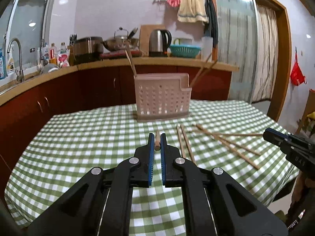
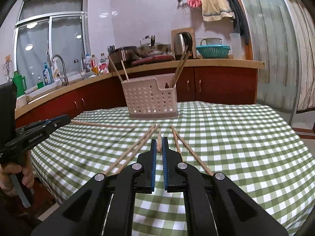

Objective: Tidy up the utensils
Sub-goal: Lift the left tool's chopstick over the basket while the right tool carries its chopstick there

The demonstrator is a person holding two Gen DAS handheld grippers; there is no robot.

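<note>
Plenty of open checked cloth on the bench [image 1: 78,137]: in the left wrist view the whole left half of the frame is bare, so that side is an easy way in. The pink holder [image 1: 162,96] stands at centre frame, with chopsticks sticking up from it [image 1: 131,62], leaning left and right, so the room right above it is narrow. Loose chopsticks [image 1: 226,141] lie fanned over the cloth at centre right, between the holder and the right gripper [image 1: 275,135]. In the right wrist view the right half of the cloth is free; the left gripper [image 2: 59,121] sits at the left edge.
</note>
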